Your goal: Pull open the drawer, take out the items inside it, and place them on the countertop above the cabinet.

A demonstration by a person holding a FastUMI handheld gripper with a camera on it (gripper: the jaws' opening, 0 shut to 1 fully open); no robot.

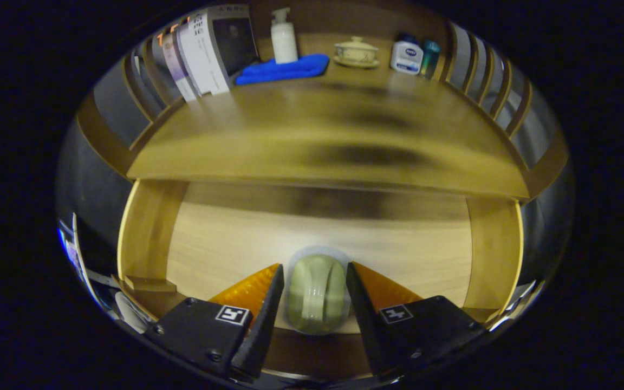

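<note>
The drawer (149,233) stands pulled open below me, with a pale wooden floor and side walls. A pale green rounded container (316,303) with a translucent rim sits between my fingers, over the drawer's front part. My gripper (314,268) is shut on it, one finger pressing each side. Beyond the drawer lies the wooden countertop (268,141) of the cabinet, blurred by motion. I cannot tell whether the container rests on the drawer floor or hangs above it.
At the back of the countertop stand a white pump bottle (284,37), a folded blue cloth (285,69), a lidded cup on a saucer (356,52), a white jar (407,54) and a teal bottle (430,54). Booklets (203,54) lean at the back left. Slatted rails (493,86) flank both sides.
</note>
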